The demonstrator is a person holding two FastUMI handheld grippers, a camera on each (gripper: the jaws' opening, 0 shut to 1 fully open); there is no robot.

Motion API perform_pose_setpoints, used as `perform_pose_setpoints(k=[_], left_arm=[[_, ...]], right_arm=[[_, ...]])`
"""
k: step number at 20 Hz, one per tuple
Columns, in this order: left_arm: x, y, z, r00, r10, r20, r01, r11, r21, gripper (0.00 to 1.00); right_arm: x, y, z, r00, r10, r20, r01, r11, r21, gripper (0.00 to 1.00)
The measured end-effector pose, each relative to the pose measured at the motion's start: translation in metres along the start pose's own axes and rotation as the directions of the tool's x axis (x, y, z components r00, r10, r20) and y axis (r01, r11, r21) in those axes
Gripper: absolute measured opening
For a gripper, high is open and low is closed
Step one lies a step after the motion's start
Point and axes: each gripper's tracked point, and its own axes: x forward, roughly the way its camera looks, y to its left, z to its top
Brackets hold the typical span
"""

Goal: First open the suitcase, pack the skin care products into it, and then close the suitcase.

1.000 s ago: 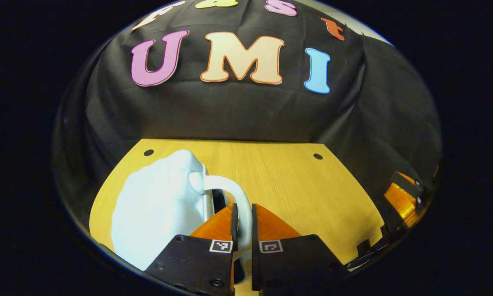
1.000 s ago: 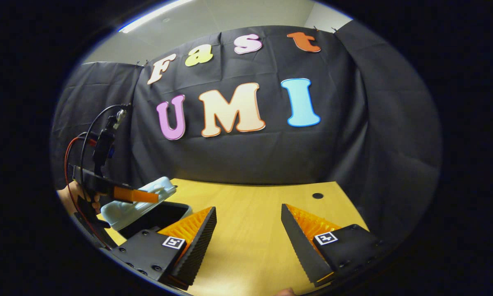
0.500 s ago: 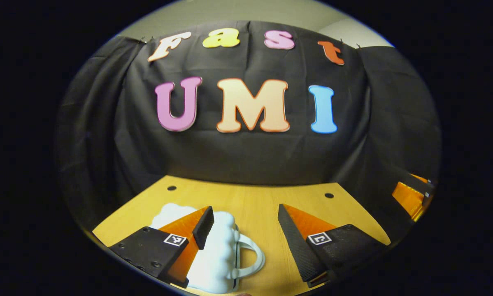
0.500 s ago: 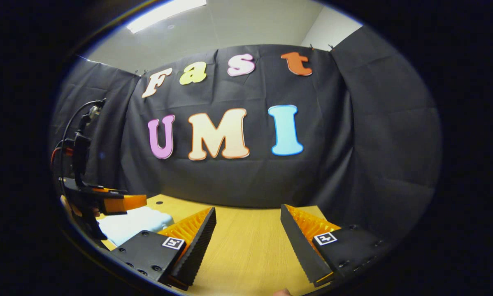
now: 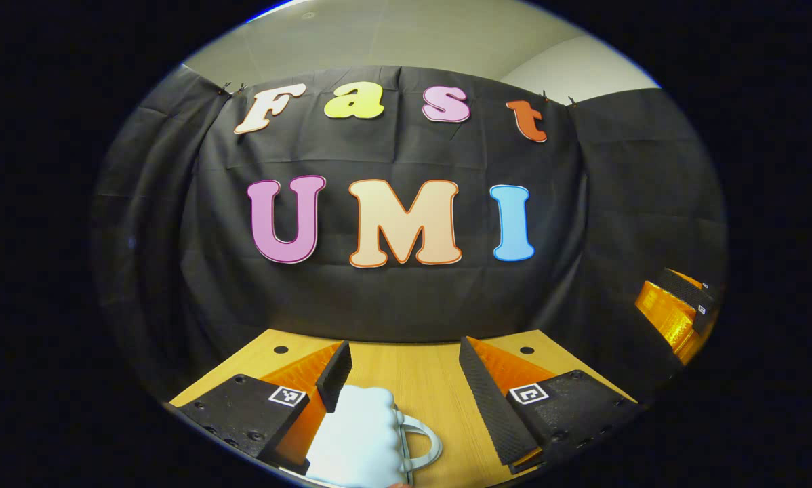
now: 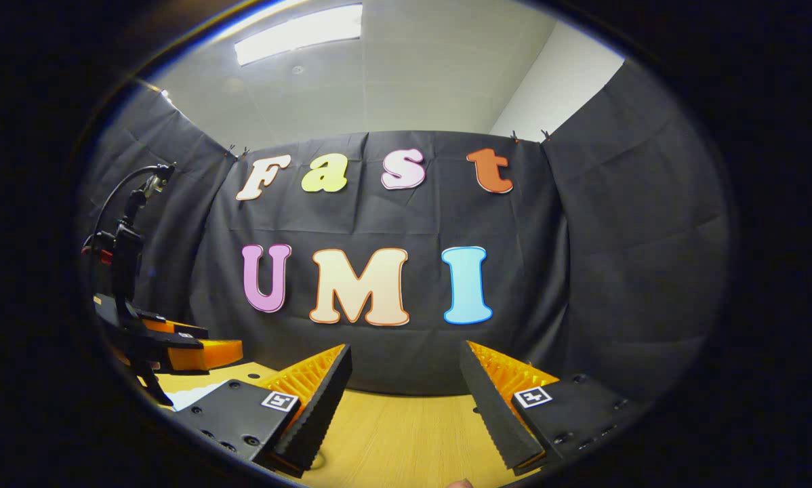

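the wooden table (image 5: 406,379) runs across the low part of the left gripper view, its far edge meeting the black cloth wall (image 5: 392,291), with two small dark holes near that far edge. in the right gripper view the same table (image 6: 406,434) shows low down, with the cloth wall (image 6: 616,271) behind it and a lit ceiling panel (image 6: 297,30) overhead.

the pale blue suitcase (image 5: 355,437) lies closed on the near left part of the table in the left gripper view, its lumpy shell up and its loop handle (image 5: 423,440) pointing right. in the right gripper view a pale sliver of it (image 6: 192,393) shows at far left.

the left gripper (image 5: 400,369) hangs above the suitcase, its jaws spread wide and gripping nothing; the left finger overlaps the shell's far edge in the picture, though whether it touches cannot be told. it also shows at the left of the right gripper view (image 6: 206,352), with cables above it.

the right gripper (image 6: 406,373) is released too, jaws wide apart over bare table. its orange finger (image 5: 670,315) shows at the right edge of the left gripper view.
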Motion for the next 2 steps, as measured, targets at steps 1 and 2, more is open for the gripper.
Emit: perform_pose_setpoints(k=[1,2], left_arm=[[-0.0007,-0.0086,-0.0136,1.0,-0.005,0.006,0.005,1.0,-0.004,0.93],[-0.0048,-0.0067,-0.0114,1.0,-0.005,0.014,0.005,1.0,-0.005,0.93]], right_arm=[[-0.0025,0.0041,0.0047,1.0,-0.005,0.011,0.005,1.0,-0.006,0.99],[-0.0043,0.0066,0.0055,1.0,-0.007,0.01,0.007,1.0,-0.009,0.99]])
